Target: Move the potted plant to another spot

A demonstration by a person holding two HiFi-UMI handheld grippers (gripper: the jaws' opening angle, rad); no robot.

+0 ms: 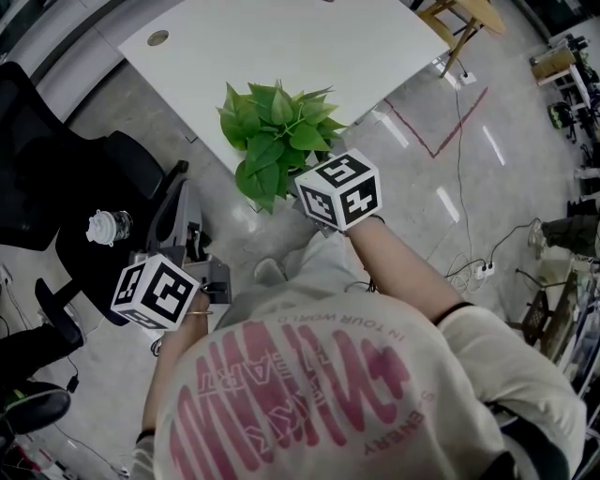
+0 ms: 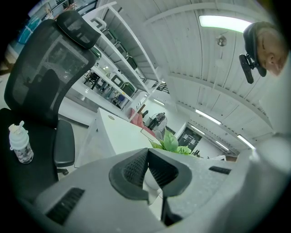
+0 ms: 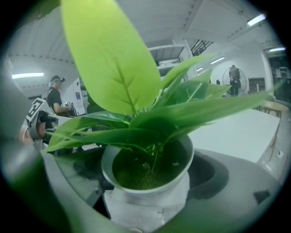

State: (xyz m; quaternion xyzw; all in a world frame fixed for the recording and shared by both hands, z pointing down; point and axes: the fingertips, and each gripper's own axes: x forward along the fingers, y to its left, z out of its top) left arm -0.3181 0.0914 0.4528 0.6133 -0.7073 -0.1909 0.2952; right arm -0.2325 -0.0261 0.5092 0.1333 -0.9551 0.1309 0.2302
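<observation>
The potted plant (image 1: 277, 136) has broad green leaves and a white pot (image 3: 150, 200). My right gripper (image 3: 145, 191) is shut on the pot, with one jaw on each side. In the head view its marker cube (image 1: 342, 190) sits just right of the leaves, at the near corner of the white table (image 1: 281, 47). The leaves hide the pot there, so I cannot tell whether it rests on anything. My left gripper (image 2: 148, 175) is shut and holds nothing. Its cube (image 1: 155, 291) hangs low on the left by the black chair (image 1: 56, 187).
A small clear bottle (image 1: 108, 226) stands on the chair seat and is the bottle (image 2: 20, 143) in the left gripper view. Cables and a power strip (image 1: 483, 270) lie on the glossy floor to the right. A wooden stool (image 1: 464, 19) stands beyond the table. A person (image 3: 54, 100) stands far off.
</observation>
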